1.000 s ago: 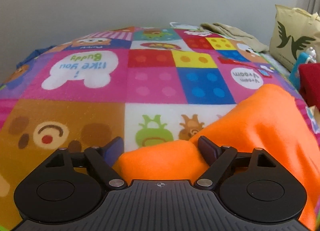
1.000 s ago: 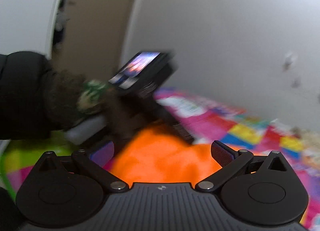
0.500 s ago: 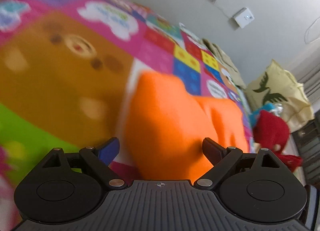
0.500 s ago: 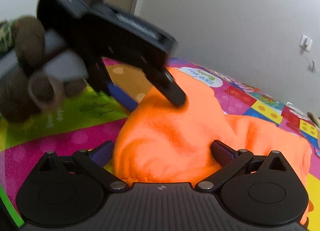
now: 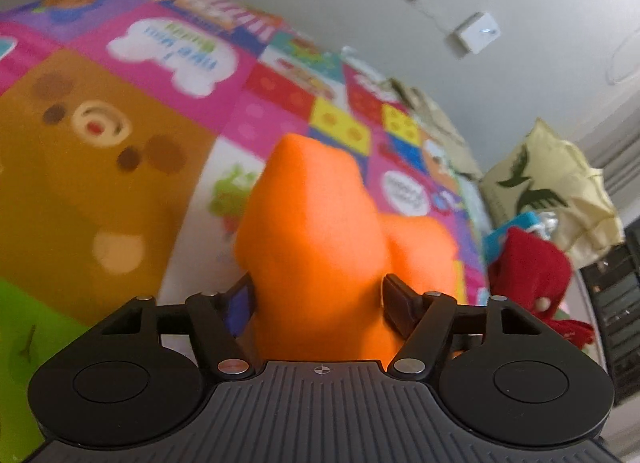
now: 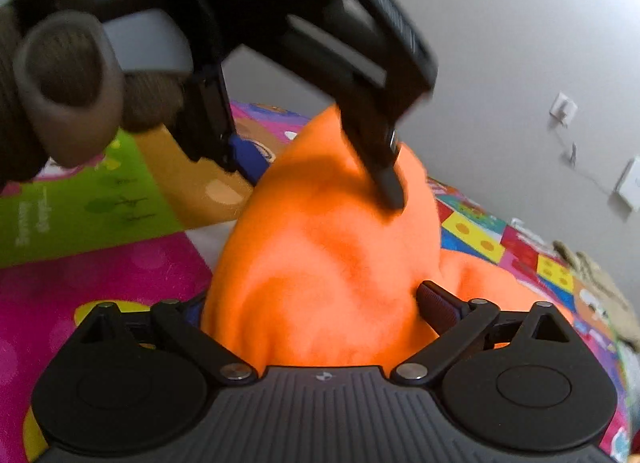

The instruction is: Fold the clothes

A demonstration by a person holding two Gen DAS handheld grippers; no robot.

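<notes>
No text is legible. Blurred lettering stands on a white cloud patch of the patchwork blanket, upper left of the left wrist view; it cannot be read.

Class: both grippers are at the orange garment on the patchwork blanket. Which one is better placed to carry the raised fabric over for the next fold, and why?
Probably the left gripper: in the right wrist view its fingers straddle the peak of the orange garment, lifted off the patchwork blanket. The right gripper sits lower, near the bunched base, better for anchoring.

Left hand-held gripper and right hand-held gripper: jaws closed against orange fabric. Left unit is gripped by a gloved hand.
</notes>
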